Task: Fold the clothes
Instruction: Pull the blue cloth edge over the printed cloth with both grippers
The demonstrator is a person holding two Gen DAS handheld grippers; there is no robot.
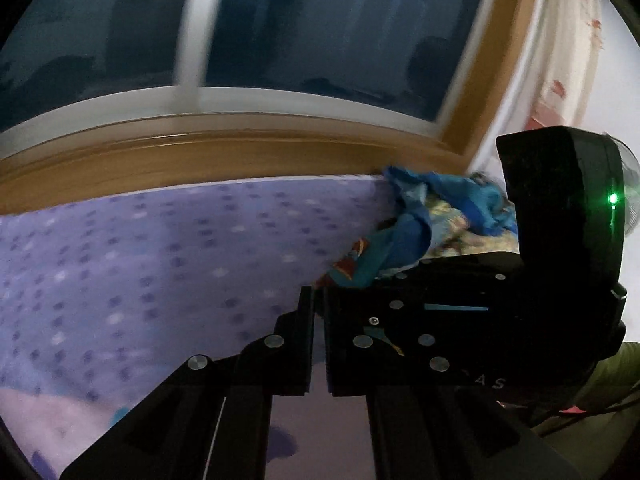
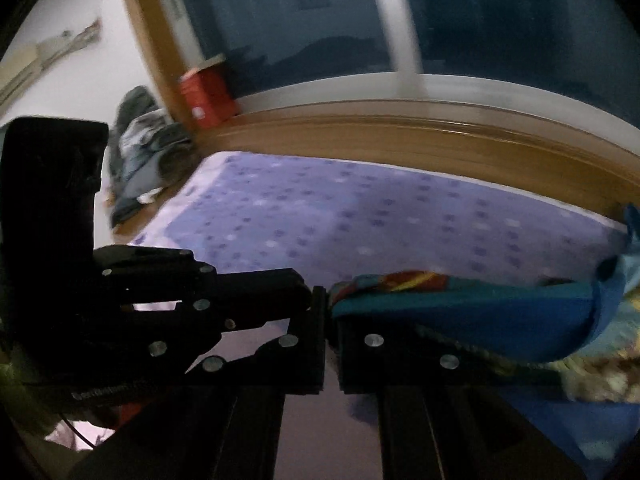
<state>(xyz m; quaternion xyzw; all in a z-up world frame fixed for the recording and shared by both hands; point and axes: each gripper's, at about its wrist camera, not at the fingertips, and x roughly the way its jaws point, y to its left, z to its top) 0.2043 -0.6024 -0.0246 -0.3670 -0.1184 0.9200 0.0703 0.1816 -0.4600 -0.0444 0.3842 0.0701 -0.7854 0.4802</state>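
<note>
Holding both corners — my left gripper [image 1: 318,300] and right gripper [image 2: 330,308] are pinched tight on the crumpled blue printed garment [image 2: 480,312], lower right above the purple dotted bed [image 1: 140,260]; folding barely begun.

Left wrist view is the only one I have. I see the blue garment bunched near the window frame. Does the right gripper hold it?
Observer: Yes. The right gripper is shut on an edge of the blue garment, which trails off over its finger.
Operator: Is something on the sill?
Observer: A red box stands on the window sill, in the corner.
Operator: More clothes anywhere?
Observer: A grey pile of clothes lies on the floor beside the bed.
</note>
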